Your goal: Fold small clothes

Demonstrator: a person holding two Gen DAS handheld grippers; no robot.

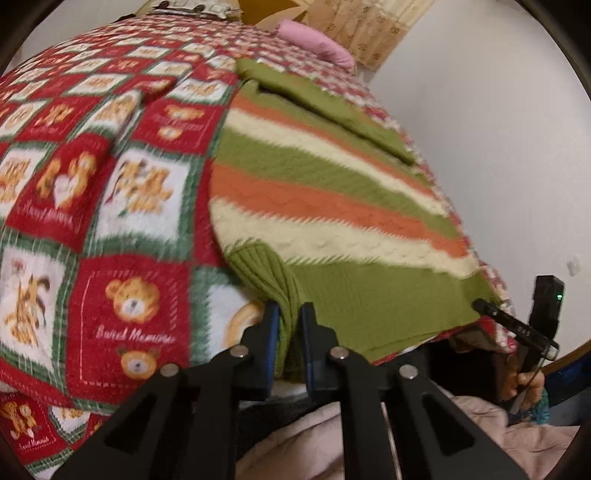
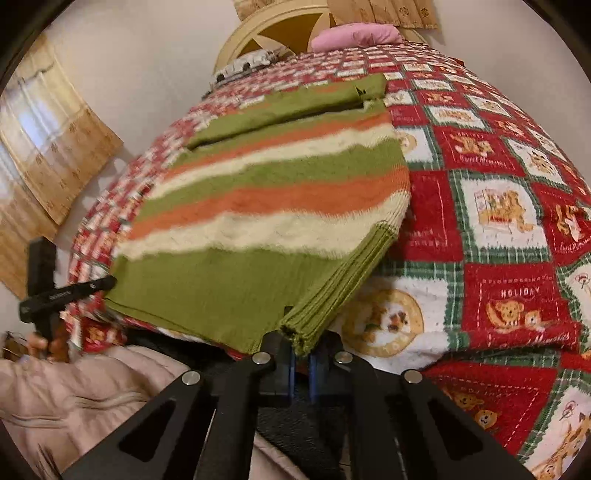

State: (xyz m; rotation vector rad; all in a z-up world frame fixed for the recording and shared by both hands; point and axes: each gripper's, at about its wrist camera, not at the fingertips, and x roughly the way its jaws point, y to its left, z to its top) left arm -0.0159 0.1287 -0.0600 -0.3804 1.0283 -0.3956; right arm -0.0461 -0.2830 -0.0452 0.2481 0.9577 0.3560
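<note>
Both claws had hold of the striped sweater's near edge. Left claw (image 1: 290, 314) was pinched, with only a narrow gap between its pads, on the ribbed green corner of the sweater (image 1: 314, 206); right claw (image 2: 301, 350) was closed nearly flat on the other ribbed green corner (the hem end, by the look of the ribbing). From the left wrist view, the right one could also be seen off at the far corner of that same edge.

That sweater lay spread on the bed's teddy-bear blanket (image 1: 110, 206), its green, orange and cream bands running across, and its length stretching straight away from both claws toward the pink pillow (image 2: 356, 37) and the headboard (image 2: 280, 33). A green sleeve (image 2: 288, 107) was already folded across the far part of the body.

So the garment sat entirely ahead of the grips, its long axis pointing away from the person, each hand equally near its own corner. My guess was that the next fold would carry this near edge forward, over the stripes toward the far end, both corners travelling level so the edge stayed square.
</note>
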